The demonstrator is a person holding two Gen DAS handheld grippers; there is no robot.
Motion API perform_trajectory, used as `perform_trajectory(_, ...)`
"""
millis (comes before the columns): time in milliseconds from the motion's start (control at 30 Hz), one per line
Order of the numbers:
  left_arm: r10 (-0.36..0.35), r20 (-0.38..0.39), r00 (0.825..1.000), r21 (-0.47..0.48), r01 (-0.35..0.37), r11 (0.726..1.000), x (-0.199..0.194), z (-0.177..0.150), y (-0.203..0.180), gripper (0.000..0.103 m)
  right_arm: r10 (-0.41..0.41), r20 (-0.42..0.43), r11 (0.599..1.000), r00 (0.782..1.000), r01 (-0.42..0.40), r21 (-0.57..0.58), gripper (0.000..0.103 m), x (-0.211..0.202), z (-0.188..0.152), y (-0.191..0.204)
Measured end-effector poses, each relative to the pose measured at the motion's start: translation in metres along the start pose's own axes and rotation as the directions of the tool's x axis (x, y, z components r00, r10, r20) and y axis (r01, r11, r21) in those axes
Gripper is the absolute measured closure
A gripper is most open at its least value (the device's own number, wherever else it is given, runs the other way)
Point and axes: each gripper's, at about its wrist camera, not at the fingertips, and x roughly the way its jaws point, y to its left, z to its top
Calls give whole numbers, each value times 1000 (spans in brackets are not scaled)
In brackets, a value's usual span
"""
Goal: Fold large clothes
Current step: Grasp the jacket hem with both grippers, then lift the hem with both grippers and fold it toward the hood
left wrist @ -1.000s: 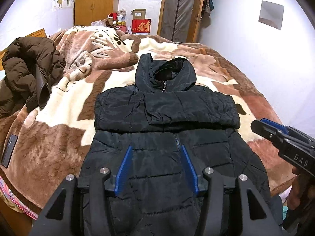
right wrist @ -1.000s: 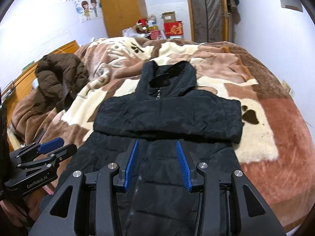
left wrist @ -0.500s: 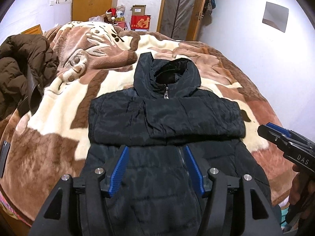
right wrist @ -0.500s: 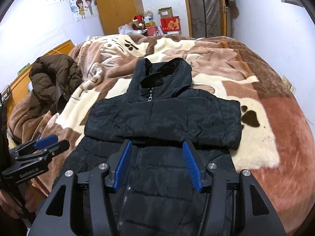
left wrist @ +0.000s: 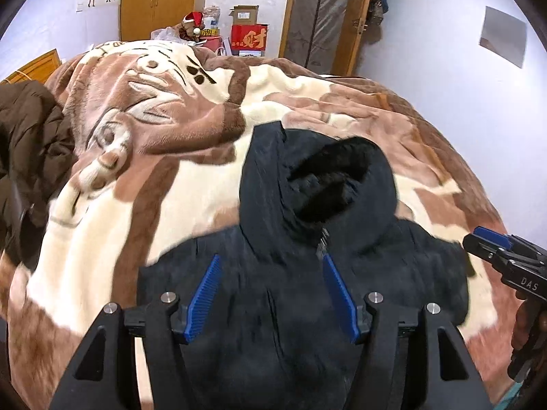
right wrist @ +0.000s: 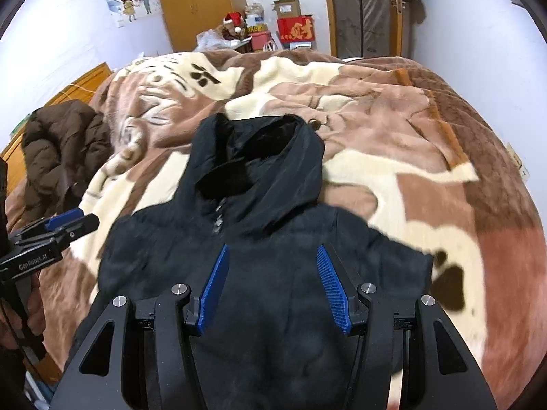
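A black hooded puffer jacket (left wrist: 410,266) lies flat on the bed, sleeves folded across the chest and hood (left wrist: 266,177) pointing away. My left gripper (left wrist: 270,256) hovers over the chest just below the hood; its jaws are opening and only the jacket lies beneath them, not pinched. My right gripper (right wrist: 271,246) stands open over the same jacket (right wrist: 376,266), a little right of the zip. Each gripper also shows at the edge of the other view: the right gripper (left wrist: 492,242) and the left gripper (right wrist: 71,220).
A brown and cream plush blanket (left wrist: 154,119) covers the bed. A brown puffer coat (right wrist: 61,147) is heaped at the left edge. Beyond the bed stand a red box (left wrist: 249,39), cartons, a wooden wardrobe (left wrist: 154,0) and a door.
Both grippers have travelled forward over the jacket, from its lower body up to the chest near the hood. Both sets of jaws stand wider than a second ago.
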Motion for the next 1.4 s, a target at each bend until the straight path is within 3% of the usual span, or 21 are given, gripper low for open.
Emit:
perform_trajectory(300,40,-71,997,8,-40,999,123,66,9,36,22,-87,997,996,-15,81,49,107,63,-43)
perform_trajectory(533,43,-98,994,-28,-46,999,199,92,17,36,40,-126,991,991,-23,134,49,177,93,-67)
perform_trajectory(600,30,-103,994,-23,-33,999,211,92,16,62,54,-146,990,988,-35,134,52,192,95,-68)
perform_trajectory(633,17,-118,993,-25,-20,1000,217,91,16,86,54,-152,991,987,-34,131,62,196,96,-67)
perform_trajectory(667,20,-128,992,-22,-23,999,220,88,15,91,61,-154,991,986,-41,130,91,198,95,-66)
perform_trajectory(800,1,-52,999,-27,-2,1000,191,82,15,98,79,-72,990,994,-70,119,95,168,96,-59)
perform_trajectory(1033,-67,72,995,-89,73,993,91,71,34,98,134,55,983,989,-140,121,95,76,84,-43)
perform_trajectory(1200,-95,129,987,-105,109,989,25,41,39,98,176,113,974,978,-190,127,95,8,47,-29)
perform_trajectory(1400,-121,127,984,-147,139,979,-20,-17,46,99,196,104,967,975,-210,144,95,-32,-14,-16)
